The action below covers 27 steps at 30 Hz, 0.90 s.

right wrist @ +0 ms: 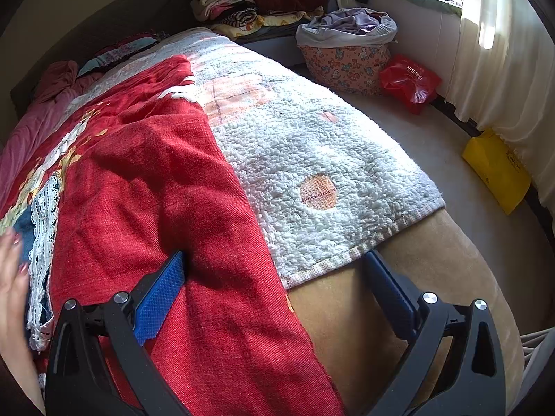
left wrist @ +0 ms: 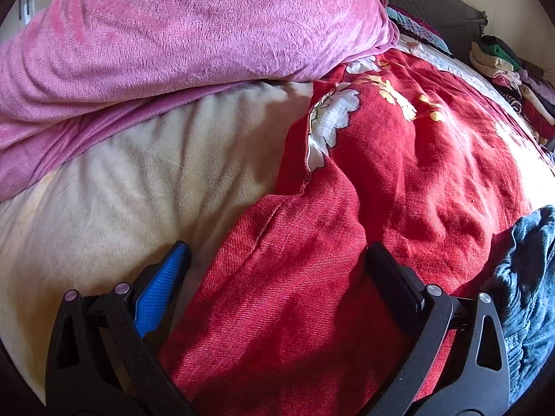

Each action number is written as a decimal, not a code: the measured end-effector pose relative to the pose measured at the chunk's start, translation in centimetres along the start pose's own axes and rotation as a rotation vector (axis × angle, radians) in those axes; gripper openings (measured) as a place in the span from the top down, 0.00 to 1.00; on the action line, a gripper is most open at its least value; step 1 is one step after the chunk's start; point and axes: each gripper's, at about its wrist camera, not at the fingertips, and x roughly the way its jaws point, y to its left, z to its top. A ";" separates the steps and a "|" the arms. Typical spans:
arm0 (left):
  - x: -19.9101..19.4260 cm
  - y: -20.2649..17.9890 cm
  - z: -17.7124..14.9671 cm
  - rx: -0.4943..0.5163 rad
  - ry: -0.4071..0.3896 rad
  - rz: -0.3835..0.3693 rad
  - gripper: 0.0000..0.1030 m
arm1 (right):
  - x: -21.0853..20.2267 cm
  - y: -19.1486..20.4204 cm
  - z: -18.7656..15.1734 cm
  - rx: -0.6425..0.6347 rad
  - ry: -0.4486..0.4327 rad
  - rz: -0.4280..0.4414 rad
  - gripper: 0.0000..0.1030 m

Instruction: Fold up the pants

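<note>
pants unfolded at the edge of both views; both grippers wide and empty

pants (left wrist: 527, 277), a blue denim garment with white lace trim, lie bunched on the red floral blanket (left wrist: 399, 159), at the right edge of the left wrist view and the left edge of the right wrist view. left gripper (left wrist: 277, 263): jaws spread wide, nothing between them, hovering over the red blanket with its left finger above the beige sheet (left wrist: 121, 180). the pants sit just beside its right finger, not touched by it. right gripper (right wrist: 277, 267): jaws likewise spread and empty, straddling the red blanket's edge and the hem of the white fleece blanket (right wrist: 312, 159). a person's hand (right wrist: 10, 277) rests near the denim. a pink plush blanket (left wrist: 173, 34) is heaped beyond the sheet.

progress, as judged: no fold is visible and neither gripper holds the garment, so the task appears to be at its start; grasping, spreading flat and folding all remain.

containers: a patterned fabric basket (right wrist: 347, 66) on the floor holds crumpled lilac clothing. beside it lie a red plastic bag (right wrist: 409, 83) and, farther along the curtain, a yellow bag (right wrist: 496, 170); their contents cannot be seen. folded clothes (right wrist: 263, 0) are stacked behind the bed.
</note>
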 end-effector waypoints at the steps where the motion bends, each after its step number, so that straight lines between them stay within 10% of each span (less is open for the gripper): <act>1: 0.0 0.0 0.0 0.000 0.000 0.000 0.08 | 0.0 0.0 0.0 0.000 -0.001 0.001 0.04; 27: 0.4 -0.3 0.2 0.001 -0.004 0.022 0.08 | 0.0 0.0 -0.1 0.000 -0.001 0.000 0.04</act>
